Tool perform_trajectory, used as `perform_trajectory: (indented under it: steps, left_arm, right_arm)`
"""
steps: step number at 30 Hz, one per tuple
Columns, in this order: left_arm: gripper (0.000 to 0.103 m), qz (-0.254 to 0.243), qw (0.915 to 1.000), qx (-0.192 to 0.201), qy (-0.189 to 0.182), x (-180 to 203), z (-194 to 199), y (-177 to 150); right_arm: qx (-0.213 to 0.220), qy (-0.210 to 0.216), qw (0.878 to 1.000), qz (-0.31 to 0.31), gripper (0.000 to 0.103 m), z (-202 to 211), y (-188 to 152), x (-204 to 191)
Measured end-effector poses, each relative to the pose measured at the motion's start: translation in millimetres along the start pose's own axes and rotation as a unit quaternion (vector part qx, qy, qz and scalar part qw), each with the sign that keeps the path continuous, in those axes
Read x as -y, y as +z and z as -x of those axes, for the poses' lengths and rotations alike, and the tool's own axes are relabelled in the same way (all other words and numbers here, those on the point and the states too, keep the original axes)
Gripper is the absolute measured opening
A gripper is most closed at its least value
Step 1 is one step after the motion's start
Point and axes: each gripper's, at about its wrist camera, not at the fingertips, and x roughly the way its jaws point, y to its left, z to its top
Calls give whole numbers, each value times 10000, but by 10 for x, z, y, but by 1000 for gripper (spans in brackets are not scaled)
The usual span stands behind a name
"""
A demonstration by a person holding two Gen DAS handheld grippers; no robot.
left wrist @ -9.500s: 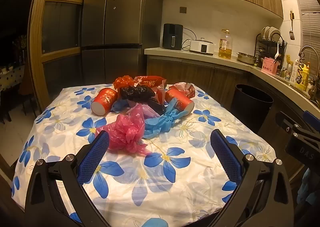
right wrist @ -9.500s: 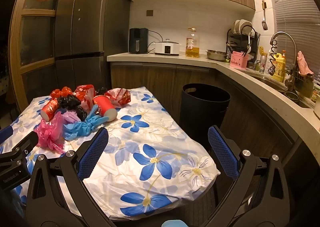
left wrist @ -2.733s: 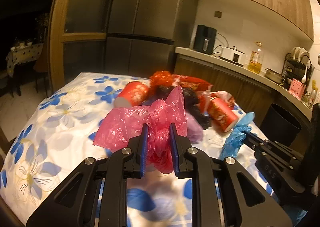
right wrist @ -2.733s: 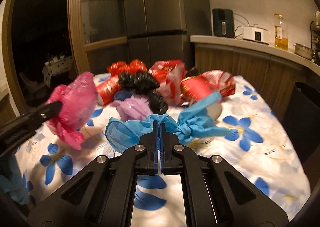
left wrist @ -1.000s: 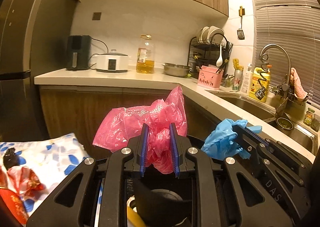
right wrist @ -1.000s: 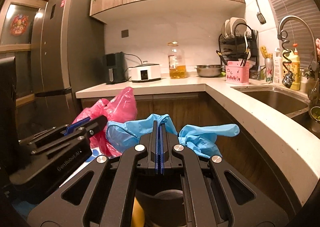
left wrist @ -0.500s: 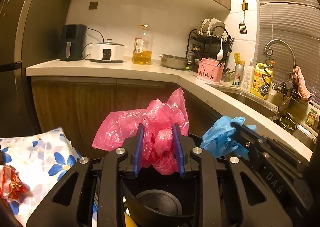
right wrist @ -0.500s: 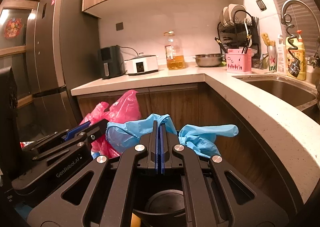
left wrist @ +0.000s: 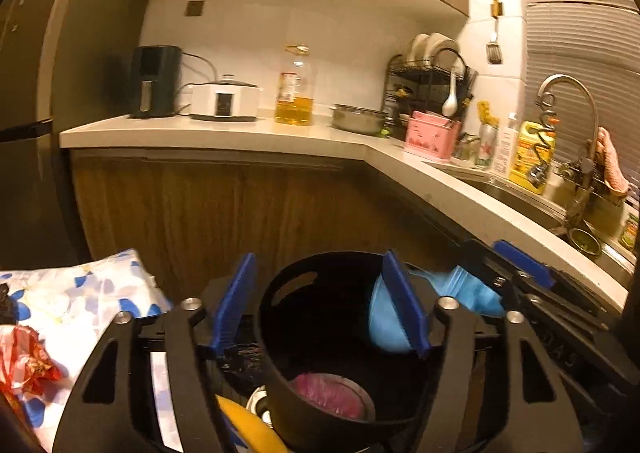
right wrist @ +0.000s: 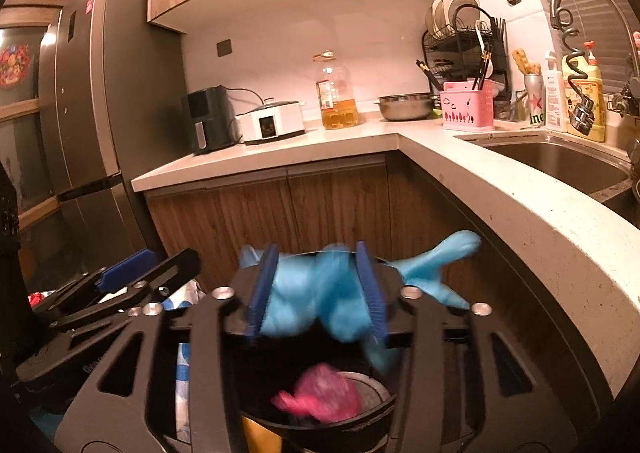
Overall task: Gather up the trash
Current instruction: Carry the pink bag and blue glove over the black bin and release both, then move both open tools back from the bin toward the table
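Observation:
A black trash bin [left wrist: 280,369] stands right below both grippers. A crumpled pink plastic bag [left wrist: 330,393] lies on the bin's bottom, also seen as the pink bag [right wrist: 320,397] in the right wrist view. My left gripper [left wrist: 320,265] hangs over the bin with its jaws opening and nothing between them. My right gripper [right wrist: 317,253] is beside it over the same bin [right wrist: 372,419]. Its jaws are opening, and a blurred blue glove [right wrist: 312,293] hangs loose between the pads. The glove [left wrist: 384,325] shows past my left gripper's right finger.
The table with a floral cloth [left wrist: 100,293] is at the left, with a red wrapper [left wrist: 24,365] on it. A kitchen counter [left wrist: 240,133] with appliances wraps behind the bin, and a sink [right wrist: 552,161] is at the right. A yellow object [left wrist: 248,429] lies by the bin's foot.
Both grippers have opened over the bin. The pink bag has dropped from the left gripper to the bin's bottom. The blue glove is loose between the right pads.

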Motion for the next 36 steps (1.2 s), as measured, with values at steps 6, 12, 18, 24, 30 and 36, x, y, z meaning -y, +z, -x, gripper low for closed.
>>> perform_trajectory:
  steps: [6, 12, 18, 24, 30, 36]
  left_arm:
    - [71, 113, 9997, 15, 220, -143, 80, -25]
    - [77, 170, 9992, 52, 359, -212, 255, -49]
    - [85, 81, 9981, 162, 593, -252, 502, -76]
    - [90, 106, 9978, 221, 620, -293, 724, -105]
    - [97, 47, 9973, 275, 682, -311, 926, -181]
    - [97, 32, 9968, 326, 730, -368, 1182, -270]
  right_arm:
    - [-7, -21, 10000, 15, 52, 23, -6, -12]
    - [25, -90, 9999, 71, 60, 142, -56, -84]
    - [153, -153, 9996, 175, 72, 319, -91, -214]
    - [245, -245, 9992, 194, 80, 515, -112, -324]
    - [345, -347, 9987, 158, 85, 730, -155, -394]
    - [449, -425, 9979, 199, 87, 959, -241, -529]
